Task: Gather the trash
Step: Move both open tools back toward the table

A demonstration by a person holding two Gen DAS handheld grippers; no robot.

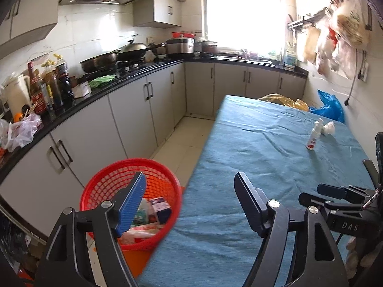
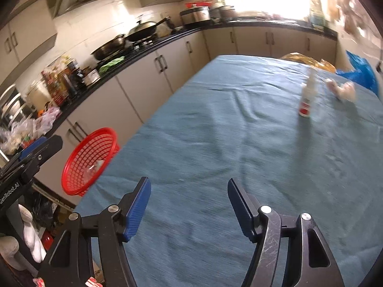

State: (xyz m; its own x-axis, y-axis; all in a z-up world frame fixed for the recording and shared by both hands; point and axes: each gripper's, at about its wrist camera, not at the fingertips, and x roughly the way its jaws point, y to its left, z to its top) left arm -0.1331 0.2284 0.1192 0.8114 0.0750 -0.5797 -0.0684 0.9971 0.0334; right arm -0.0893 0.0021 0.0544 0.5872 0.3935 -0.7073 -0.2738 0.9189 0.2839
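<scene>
A red mesh basket (image 1: pixel 105 179) (image 2: pixel 79 167) stands off the table's left edge and holds several boxes and wrappers (image 1: pixel 153 212). On the blue tablecloth (image 1: pixel 263 148) (image 2: pixel 239 131), far right, a small white spray bottle (image 1: pixel 314 134) (image 2: pixel 307 95) stands upright beside a crumpled white tissue (image 1: pixel 328 127) (image 2: pixel 344 91). My left gripper (image 1: pixel 190 184) is open and empty, its left finger over the basket. My right gripper (image 2: pixel 189 189) is open and empty above the cloth, and shows at the right edge of the left wrist view (image 1: pixel 335 193).
A black counter (image 1: pixel 115 83) runs along the left wall with pans, sauce bottles and plastic bags. Grey cabinets (image 1: pixel 134 119) stand below it. Yellow and blue bags (image 1: pixel 328 107) lie past the table's far end. A gloved hand (image 2: pixel 28 227) shows at lower left.
</scene>
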